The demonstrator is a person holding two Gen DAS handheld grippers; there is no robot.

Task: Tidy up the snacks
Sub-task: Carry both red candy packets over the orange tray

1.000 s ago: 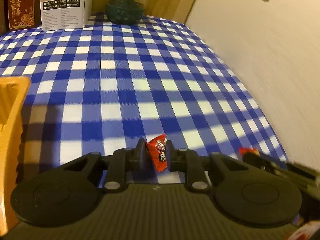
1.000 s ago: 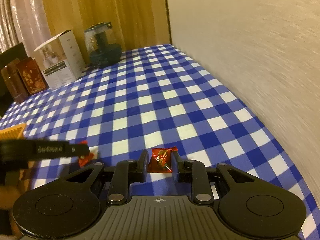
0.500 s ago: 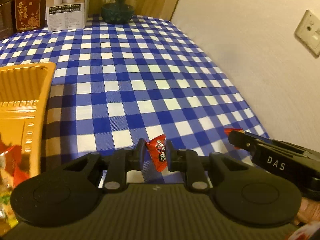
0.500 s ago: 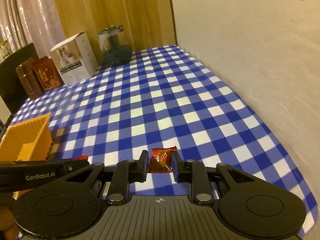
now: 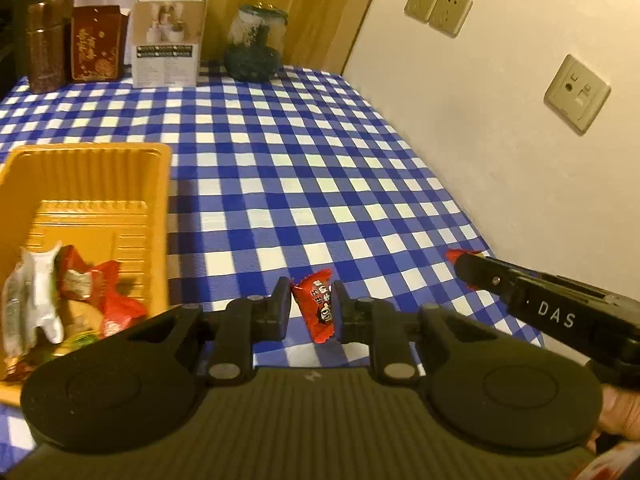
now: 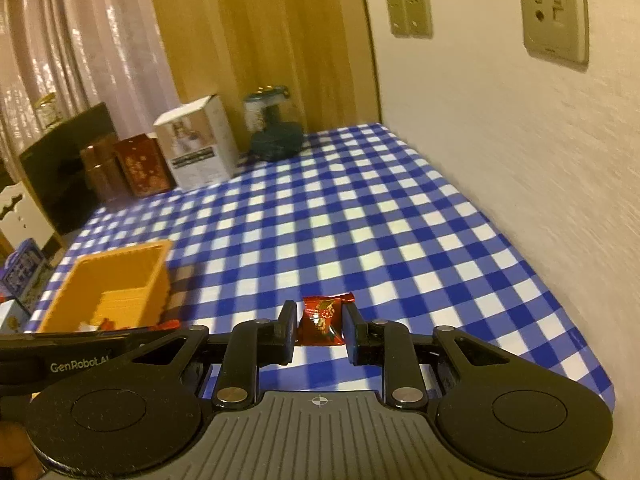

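My left gripper is shut on a red wrapped candy, held above the blue checked tablecloth. To its left stands the orange tray, with several wrapped snacks piled at its near end. My right gripper is shut on a dark red wrapped candy. In the right wrist view the orange tray lies to the left, and the left gripper's arm crosses the lower left. In the left wrist view the right gripper's finger reaches in from the right.
At the table's far end stand a white box, a red box, a brown canister and a dark glass jar. The wall with sockets runs close along the table's right edge.
Both grippers rose and pulled back with their candies. The orange tray and its snacks came into fuller view at the left, and more of the wall sockets show.
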